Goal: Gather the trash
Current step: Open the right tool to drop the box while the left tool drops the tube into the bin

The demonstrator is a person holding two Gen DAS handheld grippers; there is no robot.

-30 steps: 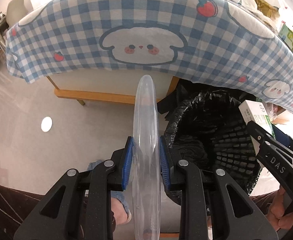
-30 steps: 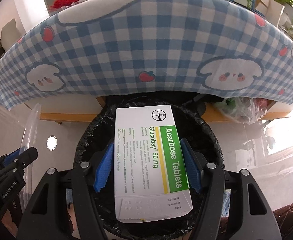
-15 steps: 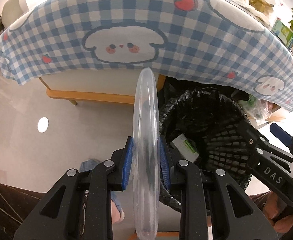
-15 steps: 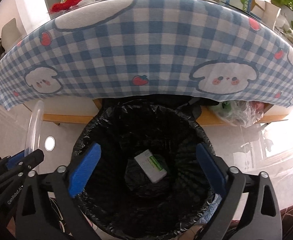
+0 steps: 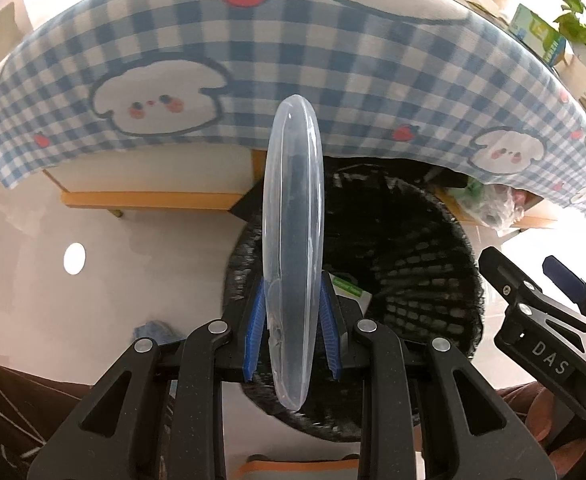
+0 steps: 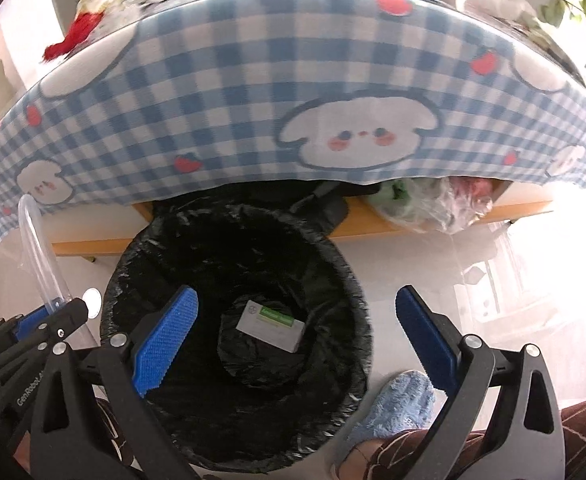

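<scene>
One piece of trash sits in my left claw (image 5: 293,330): a clear round plastic lid (image 5: 293,240), clenched edge-on between the blue pads, standing upright ahead of the fingers. My right claw (image 6: 297,332) is spread wide and grasps nothing; below and between its fingers lies a white-and-green cardboard medicine box (image 6: 271,324) at the bottom of the black-bagged mesh trash bin (image 6: 333,256).

From the left wrist view the bin's mouth lies just right of the lid and partly behind it, so I judge the step in hand is carrying the lid over that opening. To do it well I would shift the left claw rightward until the lid's lower rim hangs inside the bin's edge, then release; dropped now, it might catch the near rim and roll onto the floor.

Room is tight above: the blue-checked tablecloth with white puppy faces (image 5: 333,80) hangs just beyond the lid's top. The right claw is near on the right, so I'd keep clear of it.
</scene>
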